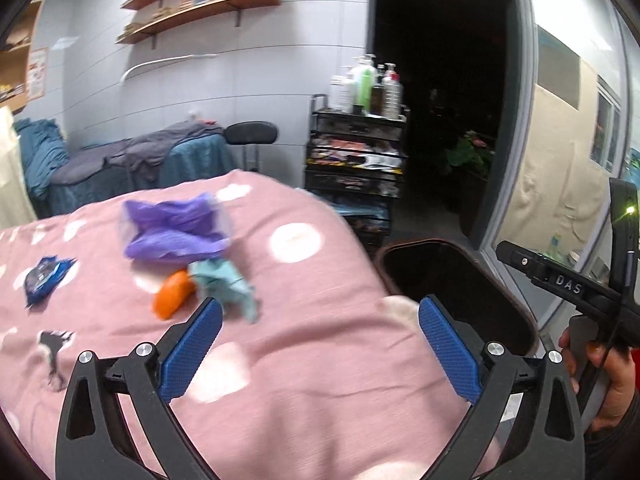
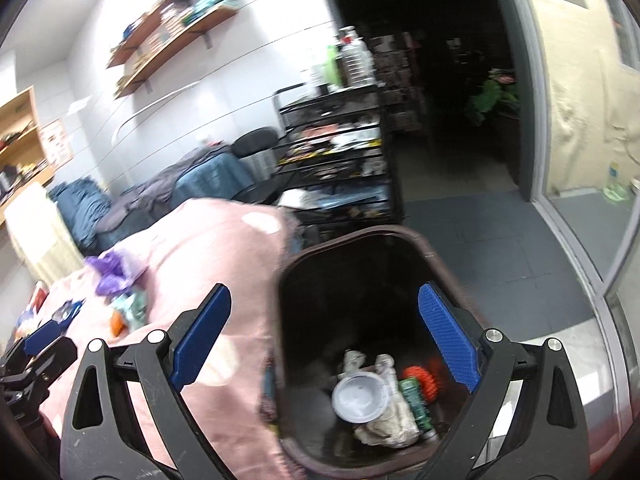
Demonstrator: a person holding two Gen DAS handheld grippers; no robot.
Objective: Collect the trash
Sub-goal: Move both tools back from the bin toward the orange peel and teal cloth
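Note:
Trash lies on a pink dotted blanket (image 1: pixel 320 360): a purple plastic bag (image 1: pixel 176 228), a crumpled teal cloth (image 1: pixel 228 284), an orange piece (image 1: pixel 172 294), a blue wrapper (image 1: pixel 44 276) and a black-and-white scrap (image 1: pixel 52 352). My left gripper (image 1: pixel 320 344) is open and empty above the blanket, short of the pile. A dark brown bin (image 2: pixel 304 264) stands at the bed's right side; it holds a grey lid (image 2: pixel 360 396), crumpled paper (image 2: pixel 392 424), a green item and an orange item. My right gripper (image 2: pixel 324 336) is open and empty above the bin.
A black cart (image 1: pixel 356 152) with bottles on top stands beyond the bed. A blue-covered bed (image 1: pixel 132 164) and a stool (image 1: pixel 250 134) are at the far wall. A dark doorway (image 1: pixel 440 80) and a glass door (image 1: pixel 568 120) are to the right.

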